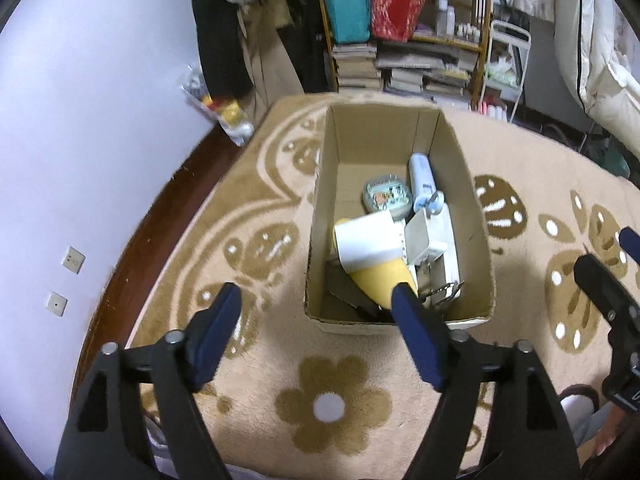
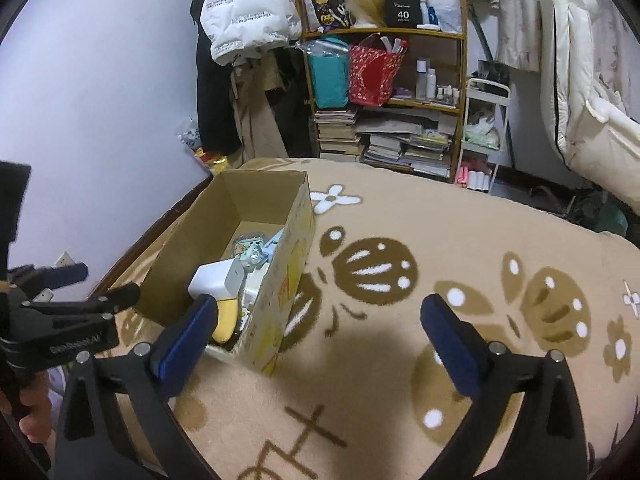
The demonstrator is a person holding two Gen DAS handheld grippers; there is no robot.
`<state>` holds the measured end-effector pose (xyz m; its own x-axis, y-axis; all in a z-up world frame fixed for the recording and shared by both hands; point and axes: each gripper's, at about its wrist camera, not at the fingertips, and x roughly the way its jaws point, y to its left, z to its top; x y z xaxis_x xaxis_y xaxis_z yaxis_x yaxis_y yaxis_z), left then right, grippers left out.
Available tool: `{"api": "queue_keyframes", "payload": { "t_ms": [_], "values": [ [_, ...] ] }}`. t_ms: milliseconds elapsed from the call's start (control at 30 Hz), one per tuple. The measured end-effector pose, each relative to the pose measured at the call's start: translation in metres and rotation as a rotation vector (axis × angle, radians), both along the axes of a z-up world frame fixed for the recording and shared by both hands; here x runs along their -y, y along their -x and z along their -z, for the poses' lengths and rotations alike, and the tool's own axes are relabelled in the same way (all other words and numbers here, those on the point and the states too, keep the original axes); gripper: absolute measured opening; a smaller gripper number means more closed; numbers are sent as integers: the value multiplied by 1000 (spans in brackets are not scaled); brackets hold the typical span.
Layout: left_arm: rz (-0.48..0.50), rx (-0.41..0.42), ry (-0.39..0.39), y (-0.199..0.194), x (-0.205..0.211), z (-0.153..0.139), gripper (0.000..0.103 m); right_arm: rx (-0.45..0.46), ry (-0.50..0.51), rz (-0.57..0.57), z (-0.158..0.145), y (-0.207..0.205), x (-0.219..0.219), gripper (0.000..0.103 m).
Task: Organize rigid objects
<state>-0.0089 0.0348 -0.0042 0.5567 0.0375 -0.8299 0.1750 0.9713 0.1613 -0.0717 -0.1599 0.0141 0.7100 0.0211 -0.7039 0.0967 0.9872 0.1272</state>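
Cardboard box (image 1: 400, 216), open-topped, on the beige patterned rug (image 1: 328, 404), near its wall-side edge. Inside, heaped toward the near end: yellow bottle with white label (image 1: 372, 252), white boxy item (image 1: 428, 236), round printed tin (image 1: 387, 196), pale blue tube (image 1: 422, 176) against the right wall. Far end of box bare. Left gripper (image 1: 320, 304) spread wide, holding nothing, at the box's near rim. Right gripper (image 2: 316, 320) likewise released, empty, over open rug beside the box.
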Motion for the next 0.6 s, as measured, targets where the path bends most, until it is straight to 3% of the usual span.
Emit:
{"api": "queue_keyframes", "payload": {
  "t_ms": [167,600],
  "values": [
    [5,68,61,19,-6,-19,97,31,-6,25,-5,16,-3,103],
    [56,216,63,59,-8,-45,98,121,-11,98,-14,51,4,103]
  ]
}}
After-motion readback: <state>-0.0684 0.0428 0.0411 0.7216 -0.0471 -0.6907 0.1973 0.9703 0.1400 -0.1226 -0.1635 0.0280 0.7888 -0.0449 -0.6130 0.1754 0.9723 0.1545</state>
